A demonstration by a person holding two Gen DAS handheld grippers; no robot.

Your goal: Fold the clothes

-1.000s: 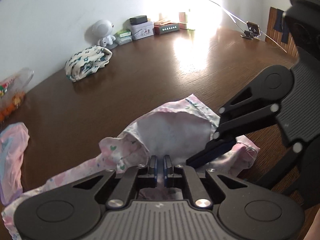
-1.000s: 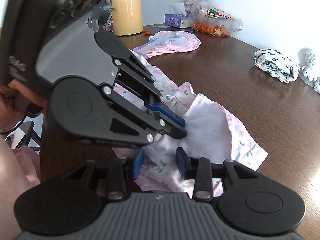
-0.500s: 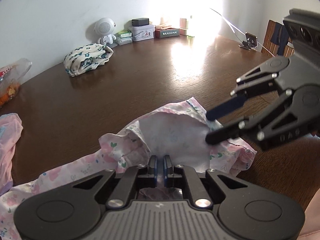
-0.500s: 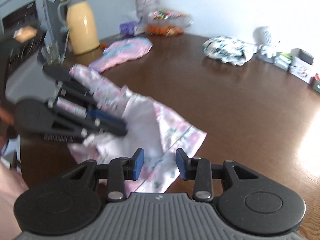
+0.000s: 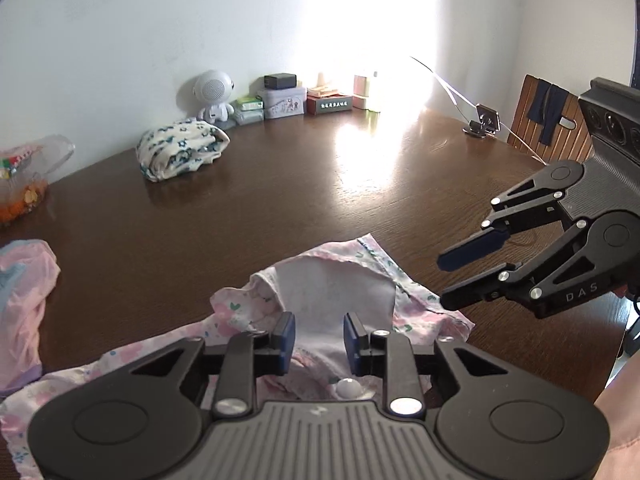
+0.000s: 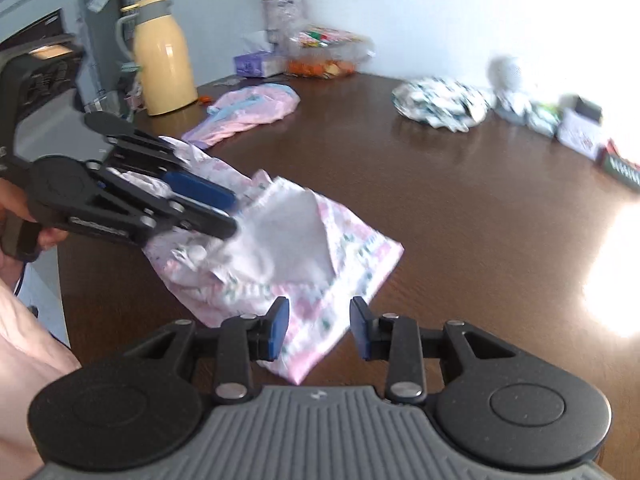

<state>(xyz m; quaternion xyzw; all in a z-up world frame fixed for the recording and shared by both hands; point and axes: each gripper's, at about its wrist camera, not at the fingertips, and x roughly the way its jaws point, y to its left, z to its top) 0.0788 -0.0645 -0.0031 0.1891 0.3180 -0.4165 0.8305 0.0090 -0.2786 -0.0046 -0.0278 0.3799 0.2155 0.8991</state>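
Note:
A pink floral garment (image 5: 332, 292) (image 6: 288, 236) lies crumpled on the brown table (image 5: 280, 200) (image 6: 480, 208), its white inside turned up. My left gripper (image 5: 319, 340) stands open right over the garment's near edge, with cloth showing between the blue pads but not clamped. In the right wrist view the left gripper (image 6: 228, 216) reaches in from the left, its tips at the garment's folded part. My right gripper (image 6: 319, 326) is open just above the garment's corner, holding nothing. From the left wrist view, the right gripper (image 5: 452, 276) hovers to the right of the garment.
A second pink garment (image 5: 24, 280) (image 6: 248, 108) lies at the left. A blue-and-white bundle (image 5: 180, 152) (image 6: 440, 104) sits near the wall by a white robot toy (image 5: 214, 94) and boxes (image 5: 280, 100). A yellow flask (image 6: 162, 68), snack bag (image 6: 324, 52) and chair (image 5: 548, 120) surround the table.
My left gripper was shut on the floral garment and has now opened, letting it go. My right gripper drew back from the cloth toward the right and stays open.

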